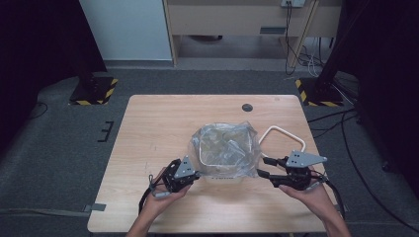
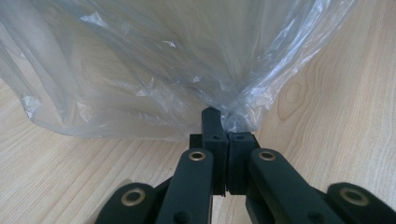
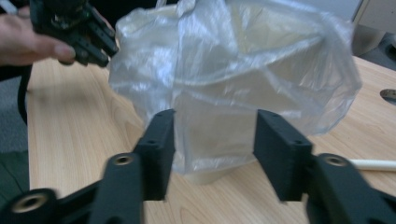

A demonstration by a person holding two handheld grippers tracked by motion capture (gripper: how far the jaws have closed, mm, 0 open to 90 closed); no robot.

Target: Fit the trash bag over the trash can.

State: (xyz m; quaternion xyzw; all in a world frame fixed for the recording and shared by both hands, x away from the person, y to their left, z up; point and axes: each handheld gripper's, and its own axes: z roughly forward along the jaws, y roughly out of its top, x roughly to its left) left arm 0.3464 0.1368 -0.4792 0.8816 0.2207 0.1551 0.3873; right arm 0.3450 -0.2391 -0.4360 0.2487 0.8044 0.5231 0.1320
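Note:
A clear plastic bag (image 1: 226,148) lies draped over a white-rimmed square container (image 1: 205,159) at the middle of the wooden table (image 1: 158,123). My left gripper (image 1: 196,174) is at the bag's near left corner. In the left gripper view its jaws (image 2: 227,135) are shut on a pinch of the bag's (image 2: 163,70) edge. My right gripper (image 1: 262,167) is at the bag's near right corner. Its jaws (image 3: 215,149) stand open with the bag (image 3: 233,84) just beyond them, untouched. The left gripper (image 3: 100,46) also shows at the top left of the right gripper view.
A white wire loop (image 1: 284,133) lies on the table right of the bag, and its rod (image 3: 373,164) passes behind my right jaw. A dark round disc (image 1: 247,107) sits near the far edge. Bare wood spreads to the left of the bag.

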